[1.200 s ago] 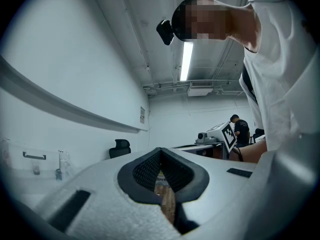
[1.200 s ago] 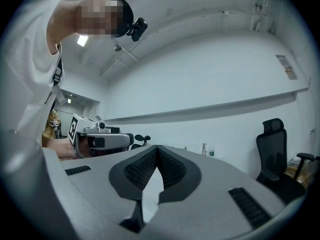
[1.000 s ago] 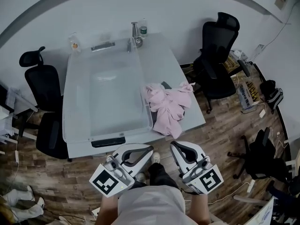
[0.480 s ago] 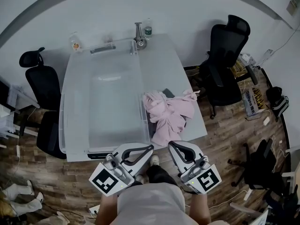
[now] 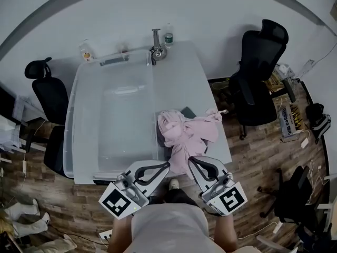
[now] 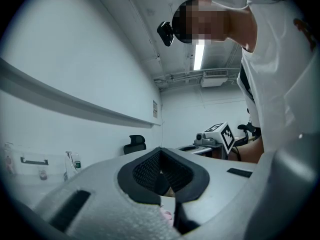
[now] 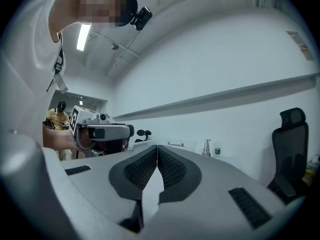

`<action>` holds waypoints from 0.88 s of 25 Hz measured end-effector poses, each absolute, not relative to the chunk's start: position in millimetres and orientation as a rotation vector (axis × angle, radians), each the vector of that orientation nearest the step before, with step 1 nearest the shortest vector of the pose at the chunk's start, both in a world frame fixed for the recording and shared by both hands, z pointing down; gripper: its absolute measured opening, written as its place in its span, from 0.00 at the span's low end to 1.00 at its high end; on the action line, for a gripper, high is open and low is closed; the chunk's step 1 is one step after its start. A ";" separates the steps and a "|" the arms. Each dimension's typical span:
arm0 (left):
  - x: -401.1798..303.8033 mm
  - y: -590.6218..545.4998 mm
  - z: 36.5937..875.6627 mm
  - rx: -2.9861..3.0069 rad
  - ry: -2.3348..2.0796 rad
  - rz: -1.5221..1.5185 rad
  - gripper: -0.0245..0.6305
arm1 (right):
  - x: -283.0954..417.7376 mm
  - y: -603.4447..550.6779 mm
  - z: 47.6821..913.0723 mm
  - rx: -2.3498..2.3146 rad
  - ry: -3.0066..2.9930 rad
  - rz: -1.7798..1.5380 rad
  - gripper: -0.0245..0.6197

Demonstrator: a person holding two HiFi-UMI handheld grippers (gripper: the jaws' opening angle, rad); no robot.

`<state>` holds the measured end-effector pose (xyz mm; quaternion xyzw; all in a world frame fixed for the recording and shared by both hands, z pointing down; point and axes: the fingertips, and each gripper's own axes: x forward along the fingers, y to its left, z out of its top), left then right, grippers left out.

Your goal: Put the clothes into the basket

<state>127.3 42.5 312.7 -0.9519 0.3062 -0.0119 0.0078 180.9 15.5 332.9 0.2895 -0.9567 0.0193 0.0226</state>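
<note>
Left gripper (image 5: 166,165) and right gripper (image 5: 191,160) both clenched, holding nothing. Pink clothes (image 5: 187,133) just ahead; basket (image 5: 71,115) ahead-left, bare. Nothing loaded yet; whole job outstanding.

We see our left gripper (image 6: 160,150) tilted upward, its dark padded jaws meeting at the tips with nothing pinched between them. A sliver of pink cloth (image 6: 165,215) shows through the gap lower down. Beyond are our right gripper (image 6: 192,148), a black chair (image 6: 135,143) by the white wall (image 6: 75,74), and a ceiling light (image 6: 199,54).
</note>
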 end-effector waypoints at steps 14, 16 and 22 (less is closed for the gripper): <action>133.7 15.9 317.4 -2.929 0.960 -0.168 0.04 | 188.5 -29.1 368.0 0.906 -2.815 0.073 0.05; 131.4 11.5 321.6 -2.924 0.948 -0.195 0.04 | 187.3 -34.9 376.4 0.911 -2.792 0.095 0.05; 129.7 -6.5 323.7 -2.903 0.869 -0.201 0.04 | 182.7 -53.6 399.6 0.932 -2.708 0.132 0.06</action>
